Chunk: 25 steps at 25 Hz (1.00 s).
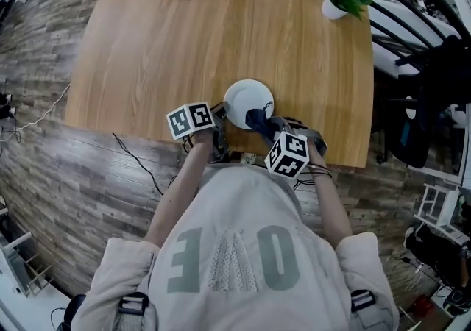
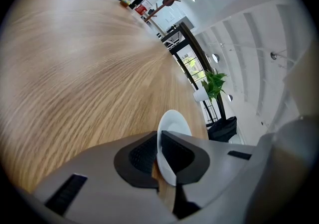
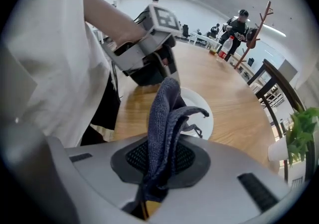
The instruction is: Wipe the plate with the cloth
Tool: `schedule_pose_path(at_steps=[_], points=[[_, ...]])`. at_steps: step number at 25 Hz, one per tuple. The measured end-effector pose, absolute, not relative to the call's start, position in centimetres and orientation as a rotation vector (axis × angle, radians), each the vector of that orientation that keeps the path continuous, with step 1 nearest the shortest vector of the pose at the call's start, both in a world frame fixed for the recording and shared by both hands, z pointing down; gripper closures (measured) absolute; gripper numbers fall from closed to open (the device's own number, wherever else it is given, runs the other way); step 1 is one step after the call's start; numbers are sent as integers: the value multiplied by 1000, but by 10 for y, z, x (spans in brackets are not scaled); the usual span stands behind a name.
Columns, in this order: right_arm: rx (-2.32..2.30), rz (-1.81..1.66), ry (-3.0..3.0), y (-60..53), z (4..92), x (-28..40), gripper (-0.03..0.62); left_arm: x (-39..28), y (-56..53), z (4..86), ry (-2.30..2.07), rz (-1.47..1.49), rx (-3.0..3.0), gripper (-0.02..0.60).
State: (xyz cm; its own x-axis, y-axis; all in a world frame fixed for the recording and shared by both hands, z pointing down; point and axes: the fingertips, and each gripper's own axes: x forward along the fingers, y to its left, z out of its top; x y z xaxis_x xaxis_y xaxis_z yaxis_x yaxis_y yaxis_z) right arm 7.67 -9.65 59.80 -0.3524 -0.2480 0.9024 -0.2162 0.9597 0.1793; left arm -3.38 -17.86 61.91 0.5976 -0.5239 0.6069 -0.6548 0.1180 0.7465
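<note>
Table (image 1: pixel 221 43): broad wood-grain slab, plate (image 1: pixel 244 98) at near edge. Left gripper (image 2: pixel 158 156) pinches plate rim, 2 pads on it; I want firm clamp, no slip. Right gripper (image 3: pixel 159 161) clamped on cloth (image 3: pixel 164 113); I'd press folds flat on plate face, sweep circles. Plate: white, glossy, round, shallow. Cloth: dark blue knit, soft, bunched.

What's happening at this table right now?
A person works with a gripper in each hand at a wooden table. The left gripper is clamped on the rim of a white plate. The right gripper pinches a dark blue cloth over the plate's near edge; contact isn't clear.
</note>
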Motion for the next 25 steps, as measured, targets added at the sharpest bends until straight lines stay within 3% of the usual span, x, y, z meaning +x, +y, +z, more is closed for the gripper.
schedule_pose_path(at_steps=[10,25], points=[[440,-156,-1856,-214,601,66,537,-33,-178,620,-1038,130,1536,549],[313,-271,-1801,-181,617,46,537,-39,-179,617,-1059,117,1529,549]])
